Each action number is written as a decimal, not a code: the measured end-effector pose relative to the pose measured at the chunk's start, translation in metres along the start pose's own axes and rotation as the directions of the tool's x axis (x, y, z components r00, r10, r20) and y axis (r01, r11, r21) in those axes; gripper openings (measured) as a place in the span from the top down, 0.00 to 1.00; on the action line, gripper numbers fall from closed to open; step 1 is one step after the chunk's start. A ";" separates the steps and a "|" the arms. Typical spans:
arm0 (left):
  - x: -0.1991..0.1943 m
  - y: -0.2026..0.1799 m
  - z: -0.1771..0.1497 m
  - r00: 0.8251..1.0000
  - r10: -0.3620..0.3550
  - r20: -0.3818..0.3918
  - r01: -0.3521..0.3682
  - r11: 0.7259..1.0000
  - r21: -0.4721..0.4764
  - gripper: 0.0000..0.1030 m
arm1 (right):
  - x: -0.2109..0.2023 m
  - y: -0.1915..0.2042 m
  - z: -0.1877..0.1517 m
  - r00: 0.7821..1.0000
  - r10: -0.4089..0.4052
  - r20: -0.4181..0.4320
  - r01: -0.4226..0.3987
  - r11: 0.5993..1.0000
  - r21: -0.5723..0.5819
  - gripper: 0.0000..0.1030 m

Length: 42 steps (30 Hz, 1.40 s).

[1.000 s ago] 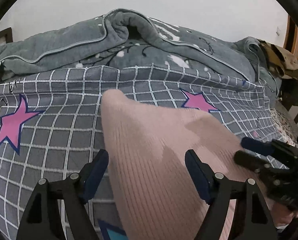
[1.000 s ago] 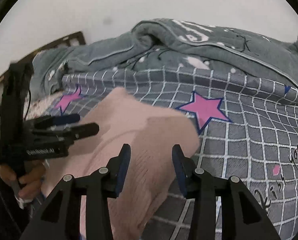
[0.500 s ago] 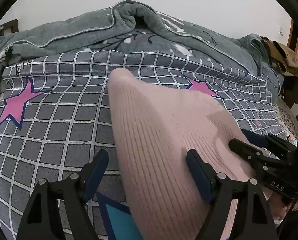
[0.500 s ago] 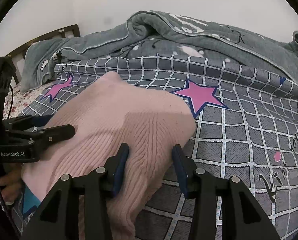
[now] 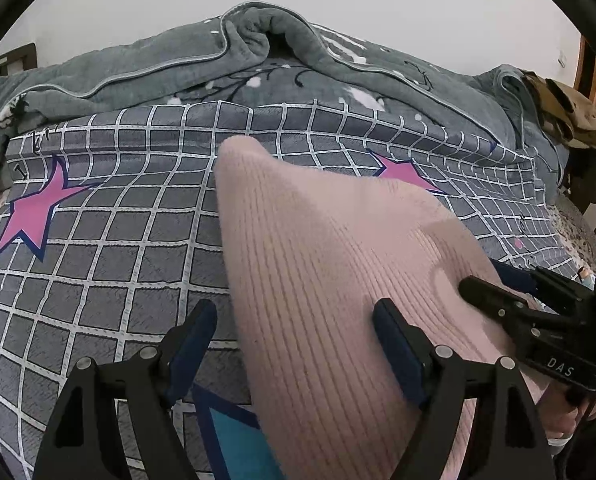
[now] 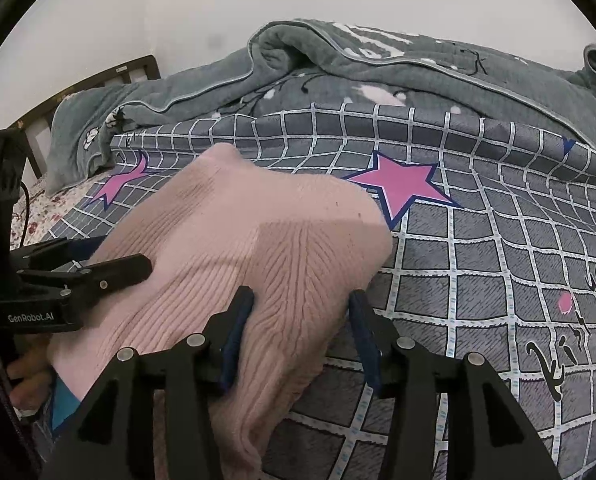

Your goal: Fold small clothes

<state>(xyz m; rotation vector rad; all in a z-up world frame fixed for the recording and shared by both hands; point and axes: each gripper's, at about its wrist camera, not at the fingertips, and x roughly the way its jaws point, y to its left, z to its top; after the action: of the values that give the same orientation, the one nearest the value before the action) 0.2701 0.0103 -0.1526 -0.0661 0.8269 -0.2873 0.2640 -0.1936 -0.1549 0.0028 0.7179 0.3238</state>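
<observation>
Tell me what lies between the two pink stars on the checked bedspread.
In the right wrist view, the far corner of the pink ribbed knit garment lies between the left pink star and the right pink star, over the grey checked bedspread.

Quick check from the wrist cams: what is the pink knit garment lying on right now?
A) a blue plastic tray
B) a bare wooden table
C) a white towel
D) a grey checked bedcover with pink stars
D: the pink knit garment lies on the grey checked bedcover, with pink stars beside it.
</observation>
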 end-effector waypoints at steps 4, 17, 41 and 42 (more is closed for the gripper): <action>-0.001 -0.001 0.000 1.000 0.004 0.001 -0.004 1.000 0.003 0.21 | -0.001 -0.001 0.000 1.000 0.005 0.002 -0.005 1.000 0.004 0.54; -0.031 -0.011 -0.015 1.000 -0.024 -0.011 0.023 1.000 -0.014 0.23 | -0.045 0.011 -0.005 0.996 -0.084 0.006 0.084 0.996 0.039 0.53; -0.233 -0.081 -0.061 0.968 0.148 0.204 -0.148 0.989 -0.018 0.10 | -0.260 0.047 -0.042 0.966 -0.251 0.060 0.245 0.966 0.087 0.31; -0.240 -0.085 -0.063 0.963 0.160 0.219 -0.161 0.987 -0.013 0.08 | -0.268 0.047 -0.045 0.966 -0.246 0.078 0.238 0.967 0.093 0.19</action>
<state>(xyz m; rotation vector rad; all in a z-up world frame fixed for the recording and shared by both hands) 0.0507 -0.0016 -0.0087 -0.0256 0.6076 -0.1258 0.0325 -0.2326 -0.0103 0.0082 0.6352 0.0586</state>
